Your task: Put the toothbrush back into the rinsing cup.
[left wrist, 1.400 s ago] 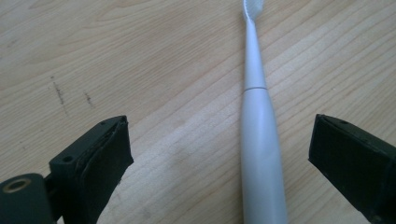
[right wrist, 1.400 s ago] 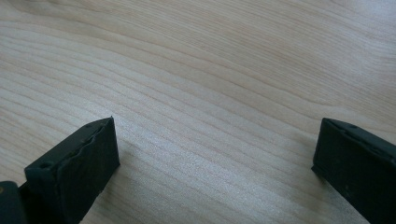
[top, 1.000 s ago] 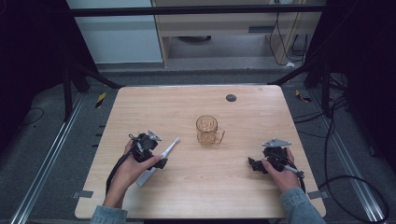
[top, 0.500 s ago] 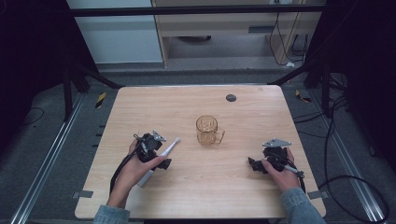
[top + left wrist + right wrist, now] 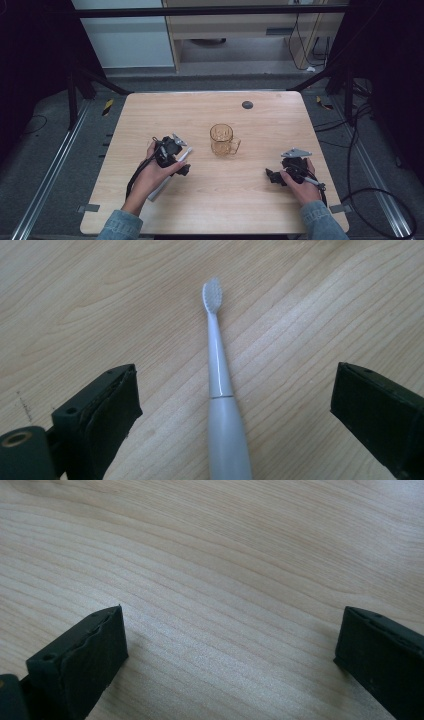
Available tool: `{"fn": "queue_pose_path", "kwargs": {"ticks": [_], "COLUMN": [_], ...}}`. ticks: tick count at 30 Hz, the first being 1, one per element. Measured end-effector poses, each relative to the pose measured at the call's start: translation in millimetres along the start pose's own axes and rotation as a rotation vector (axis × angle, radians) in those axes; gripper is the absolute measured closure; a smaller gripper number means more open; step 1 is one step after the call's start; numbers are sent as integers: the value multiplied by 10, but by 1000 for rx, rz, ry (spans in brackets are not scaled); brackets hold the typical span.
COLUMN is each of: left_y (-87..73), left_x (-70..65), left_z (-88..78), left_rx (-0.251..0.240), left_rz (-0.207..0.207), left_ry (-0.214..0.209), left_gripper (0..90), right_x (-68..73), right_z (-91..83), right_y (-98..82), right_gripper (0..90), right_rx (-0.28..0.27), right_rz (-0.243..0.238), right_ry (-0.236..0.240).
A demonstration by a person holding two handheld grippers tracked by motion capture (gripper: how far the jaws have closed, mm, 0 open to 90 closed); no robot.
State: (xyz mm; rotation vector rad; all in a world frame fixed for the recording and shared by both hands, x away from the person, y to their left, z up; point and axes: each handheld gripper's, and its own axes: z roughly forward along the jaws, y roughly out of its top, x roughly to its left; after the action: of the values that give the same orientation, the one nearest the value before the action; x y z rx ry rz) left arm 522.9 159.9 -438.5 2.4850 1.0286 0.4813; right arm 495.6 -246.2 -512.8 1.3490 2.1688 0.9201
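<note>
Dark curtains and a grey floor are surrounding a pale wooden table [image 5: 260, 200], seen from the high view. One person is sitting at its near edge, a forearm coming in at each near corner. Left of the table's middle, the left gripper [image 5: 181, 161] is hovering over one white electric toothbrush [image 5: 161, 186]. Its handle is running toward the near left corner and its brush end is pointing toward the one clear glass mug [image 5: 223, 139] standing upright at the table's centre, handle turned to the right. Toward the near right corner, the right gripper [image 5: 270, 177] is resting low over bare wood, well apart from mug and toothbrush. One small dark disc [image 5: 247, 104] is lying near the far edge.

From the left gripper view, the jaws are standing wide apart with the toothbrush [image 5: 220, 390] lying flat between them, touching neither. Its long axis is running straight ahead along the gripper's line of sight, bristles at the far end, so the jaws are straddling it across its width. This hand is by far the nearer one, and closing on the thick handle looks like the likely next move.

From the right gripper view, the jaws are also spread wide, holding nothing, with wood grain between them.
</note>
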Motion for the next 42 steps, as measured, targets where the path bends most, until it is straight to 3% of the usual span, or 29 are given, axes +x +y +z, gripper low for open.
{"fn": "queue_pose_path", "kwargs": {"ticks": [7, 13, 21, 27, 42], "left_y": [-6, -68, -100, -132, -215], "left_x": [-13, 53, 70, 87, 107], "left_z": [-18, -62, -77, -61, 198], "left_rx": [23, 21, 23, 52, 139], "left_rz": [7, -11, -13, -5, -10], "left_ry": [12, 17, 6, 3, -53], "left_gripper": [47, 46, 44, 60, 302], "right_x": [0, 1, 0, 0, -1], "right_z": [0, 1, 2, 3, 4], "right_y": [0, 2, 2, 3, 4], "right_gripper": [3, 3, 3, 3, 3], "right_rx": [0, 0, 0, 0, -1], "right_rz": [-1, 2, 1, 1, 1], "right_ry": [0, 0, 0, 0, 0]}}
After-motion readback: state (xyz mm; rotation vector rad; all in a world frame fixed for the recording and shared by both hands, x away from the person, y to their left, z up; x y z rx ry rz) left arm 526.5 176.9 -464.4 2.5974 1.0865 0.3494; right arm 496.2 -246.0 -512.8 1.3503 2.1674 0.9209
